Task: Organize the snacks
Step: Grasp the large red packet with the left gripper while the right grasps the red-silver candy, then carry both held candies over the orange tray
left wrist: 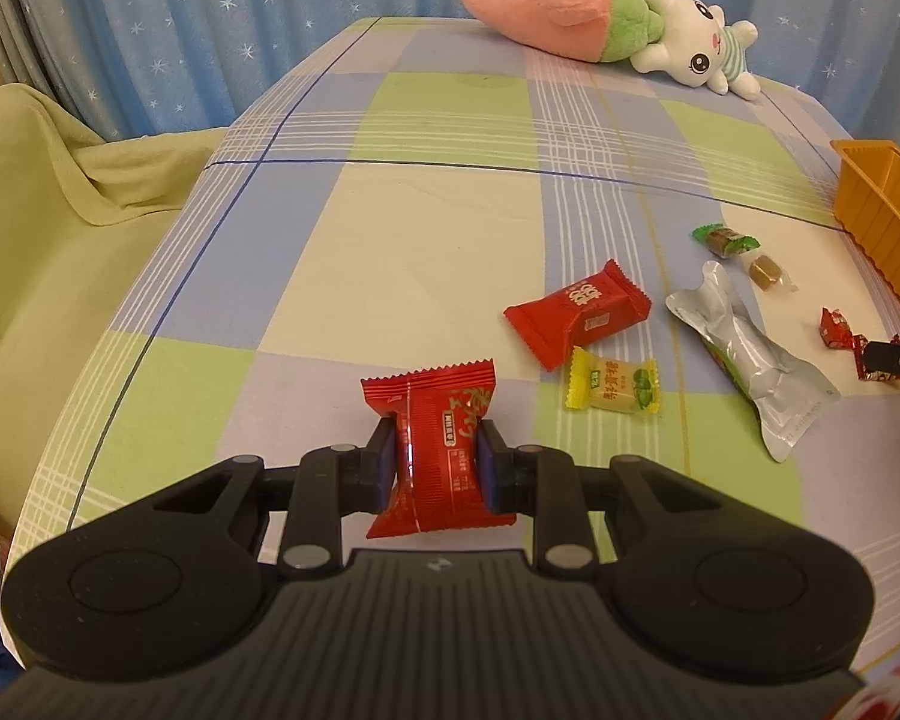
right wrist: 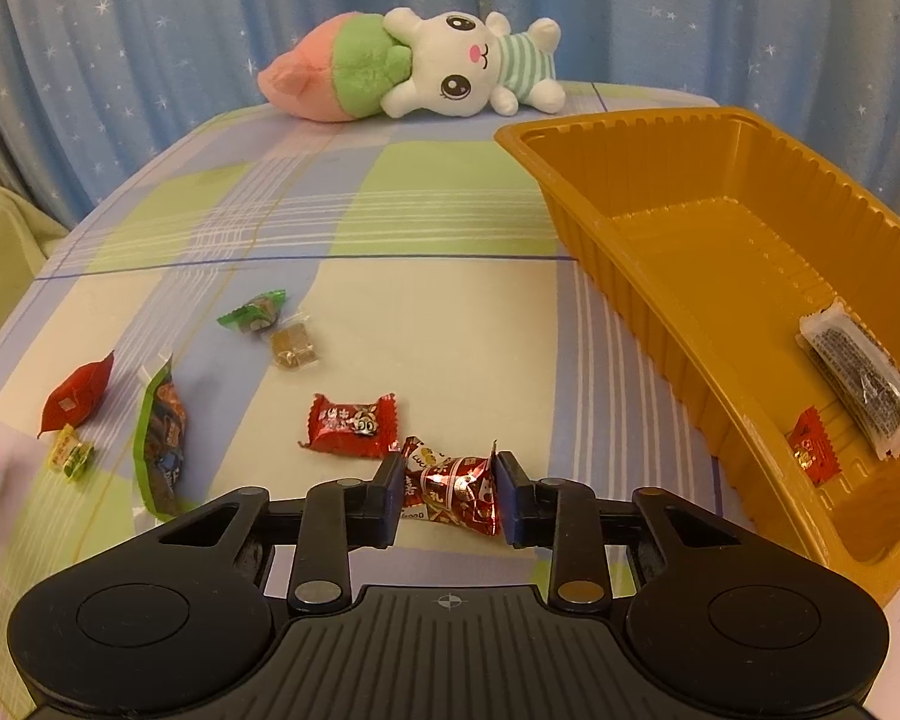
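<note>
Here, the left gripper (left wrist: 435,459) pinches a red snack packet (left wrist: 432,450) above the plaid cloth (left wrist: 438,222). The right gripper (right wrist: 450,495), beside the orange tray (right wrist: 714,252), brackets a shiny red candy (right wrist: 456,489), seemingly clamped.

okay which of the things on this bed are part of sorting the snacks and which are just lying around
Part of the job: red snack pack in the left hand-held gripper; shiny red candy in the right hand-held gripper; loose wrapped snacks on the bed; orange tray.

Just lying about: plush rabbit; green blanket.
</note>
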`<action>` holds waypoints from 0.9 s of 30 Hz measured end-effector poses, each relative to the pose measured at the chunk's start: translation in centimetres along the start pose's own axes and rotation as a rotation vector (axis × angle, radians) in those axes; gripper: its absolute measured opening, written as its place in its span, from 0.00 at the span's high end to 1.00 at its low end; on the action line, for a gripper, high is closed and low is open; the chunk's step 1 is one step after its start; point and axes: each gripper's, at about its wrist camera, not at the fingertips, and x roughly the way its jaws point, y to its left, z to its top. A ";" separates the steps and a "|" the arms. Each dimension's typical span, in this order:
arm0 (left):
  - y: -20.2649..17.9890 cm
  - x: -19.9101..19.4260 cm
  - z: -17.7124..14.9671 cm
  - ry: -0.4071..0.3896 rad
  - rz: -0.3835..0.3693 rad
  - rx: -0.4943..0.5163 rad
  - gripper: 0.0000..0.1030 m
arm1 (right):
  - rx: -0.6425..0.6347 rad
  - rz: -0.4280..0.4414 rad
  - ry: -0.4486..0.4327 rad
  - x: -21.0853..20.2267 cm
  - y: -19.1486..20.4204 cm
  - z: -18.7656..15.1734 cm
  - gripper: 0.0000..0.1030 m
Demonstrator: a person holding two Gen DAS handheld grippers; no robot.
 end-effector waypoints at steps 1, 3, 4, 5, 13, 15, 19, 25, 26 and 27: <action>0.0 -0.1 0.0 -0.001 0.000 0.002 0.76 | 0.001 0.003 0.001 -0.1 0.0 -0.1 0.69; -0.1 -0.3 0.0 -0.004 -0.001 0.005 0.76 | 0.003 0.008 0.005 -0.3 -0.1 -0.2 0.69; -0.1 -0.4 0.0 -0.005 -0.002 0.005 0.76 | 0.004 0.010 0.005 -0.5 -0.1 -0.3 0.69; -0.2 -0.6 0.0 -0.007 -0.004 0.006 0.76 | 0.004 0.013 0.005 -0.6 -0.1 -0.4 0.69; -1.6 -1.8 -0.1 -0.023 -0.035 0.028 0.76 | 0.013 0.044 -0.013 -2.5 -0.2 -0.6 0.69; -2.3 -2.1 -0.1 -0.028 -0.053 0.038 0.76 | 0.015 0.052 -0.018 -3.2 -0.3 -0.6 0.69; -4.2 -2.9 0.0 -0.039 -0.094 0.065 0.76 | 0.023 0.070 -0.028 -4.6 -0.6 -0.8 0.69; -7.9 -4.1 0.1 -0.057 -0.165 0.118 0.76 | 0.035 0.097 -0.049 -7.1 -1.5 -1.1 0.69; -8.7 -4.3 0.2 -0.061 -0.179 0.129 0.76 | 0.037 0.099 -0.055 -7.5 -1.7 -1.2 0.69; -9.4 -4.5 0.4 -0.064 -0.193 0.139 0.76 | 0.040 0.100 -0.061 -8.0 -2.0 -1.2 0.69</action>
